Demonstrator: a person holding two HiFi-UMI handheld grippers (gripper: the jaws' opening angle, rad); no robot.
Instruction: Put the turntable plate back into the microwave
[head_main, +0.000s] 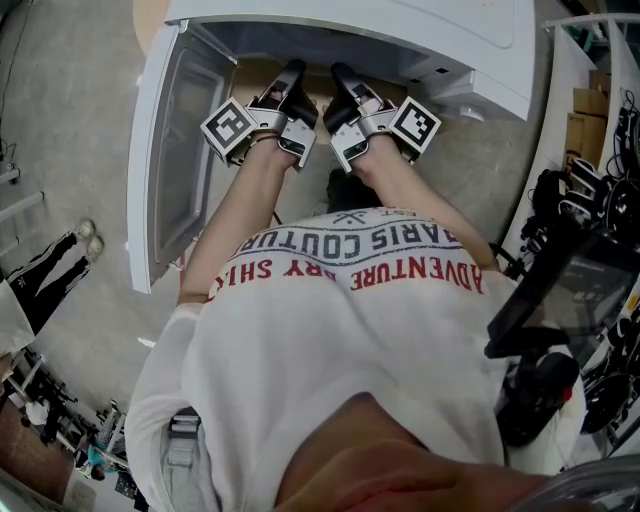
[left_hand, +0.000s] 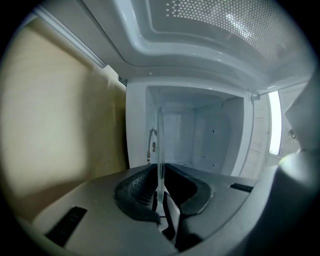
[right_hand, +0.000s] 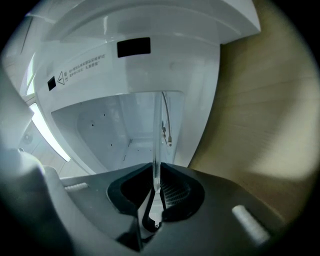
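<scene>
We have the left tool (left_hand: 160, 192) and the right tool (right_hand: 154, 187) each clamped on the rim of the glass turntable plate (left_hand: 160, 145), which reaches ahead of them toward the open microwave (left_hand: 200, 135); we judge it stiff, slippery and breakable, best gripped firmly at the rim.

Probably a lab: bare concrete floor (head_main: 70, 110), cabled equipment (head_main: 600, 220) alongside.

Your white microwave (head_main: 480, 60) sits on a light wooden desk (head_main: 148, 18). You can see the pale wood right under the microwave's open front. The door (head_main: 185, 130) is swung wide open on your left. Below it all is the gray floor (head_main: 70, 120).
</scene>
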